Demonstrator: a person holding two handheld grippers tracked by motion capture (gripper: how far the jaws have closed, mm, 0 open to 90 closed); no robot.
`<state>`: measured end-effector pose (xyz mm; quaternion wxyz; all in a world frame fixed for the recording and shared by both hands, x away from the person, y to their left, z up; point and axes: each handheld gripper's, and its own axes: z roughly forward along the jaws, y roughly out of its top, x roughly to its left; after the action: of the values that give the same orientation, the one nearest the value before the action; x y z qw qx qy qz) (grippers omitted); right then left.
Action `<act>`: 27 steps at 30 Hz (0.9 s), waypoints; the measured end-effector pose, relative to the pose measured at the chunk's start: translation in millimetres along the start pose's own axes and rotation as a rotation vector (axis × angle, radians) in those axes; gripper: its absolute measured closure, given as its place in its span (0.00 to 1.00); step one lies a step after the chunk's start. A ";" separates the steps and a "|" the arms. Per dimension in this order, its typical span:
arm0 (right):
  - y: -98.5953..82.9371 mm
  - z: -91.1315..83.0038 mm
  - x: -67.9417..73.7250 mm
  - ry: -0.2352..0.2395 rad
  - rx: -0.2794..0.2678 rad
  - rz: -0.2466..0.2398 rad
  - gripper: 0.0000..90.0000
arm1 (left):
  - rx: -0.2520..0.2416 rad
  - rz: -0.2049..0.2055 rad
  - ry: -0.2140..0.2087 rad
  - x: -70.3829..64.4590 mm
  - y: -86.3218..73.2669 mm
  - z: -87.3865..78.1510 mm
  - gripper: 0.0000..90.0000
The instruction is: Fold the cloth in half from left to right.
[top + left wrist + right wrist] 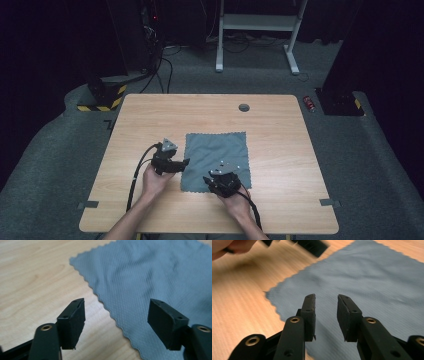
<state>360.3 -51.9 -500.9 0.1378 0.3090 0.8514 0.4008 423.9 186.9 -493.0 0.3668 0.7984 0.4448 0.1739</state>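
A grey-blue cloth (216, 160) with a zigzag-cut edge lies flat on the wooden table (150, 115), near its middle. My left gripper (184, 163) reaches in from the left at the cloth's left edge. In the left gripper view it (116, 315) stands wide open, one jaw over bare wood and the other over the cloth (150, 277). My right gripper (210, 182) is at the cloth's near edge. In the right gripper view it (326, 297) is open by a narrow gap, low over the cloth (367, 277) near a corner, with nothing between the jaws.
A round cable hole (244, 107) sits near the table's far edge. Tape marks (330, 202) lie at the near corners. Beyond the table are a white desk frame (257, 22), cables and a red can (309, 103) on the carpet. The other gripper (312, 246) appears blurred in the right gripper view.
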 end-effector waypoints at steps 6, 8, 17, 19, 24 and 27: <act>8.6 9.6 18.3 0.025 0.005 -0.054 0.77 | -0.011 -0.030 0.009 16.4 20.5 -2.7 0.35; 11.4 12.1 23.7 0.025 0.009 -0.072 0.79 | -0.034 -0.043 0.015 21.8 25.9 -2.9 0.37; 15.7 24.8 41.0 0.058 0.019 -0.092 0.80 | 0.024 -0.047 0.034 37.4 48.7 22.9 0.39; 16.7 27.1 45.6 0.067 0.014 -0.098 0.79 | 0.028 -0.066 0.040 39.3 49.6 29.3 0.41; 16.8 35.0 55.6 0.082 0.031 -0.111 0.78 | 0.075 -0.060 0.067 41.4 51.5 45.5 0.42; 16.7 38.1 57.6 0.088 0.029 -0.102 0.77 | 0.079 -0.062 0.081 43.5 52.9 52.0 0.43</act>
<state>341.1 15.7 -511.7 0.1160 0.2495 0.8770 0.3939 509.8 183.2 -490.9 0.3218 0.7904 0.4903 0.1769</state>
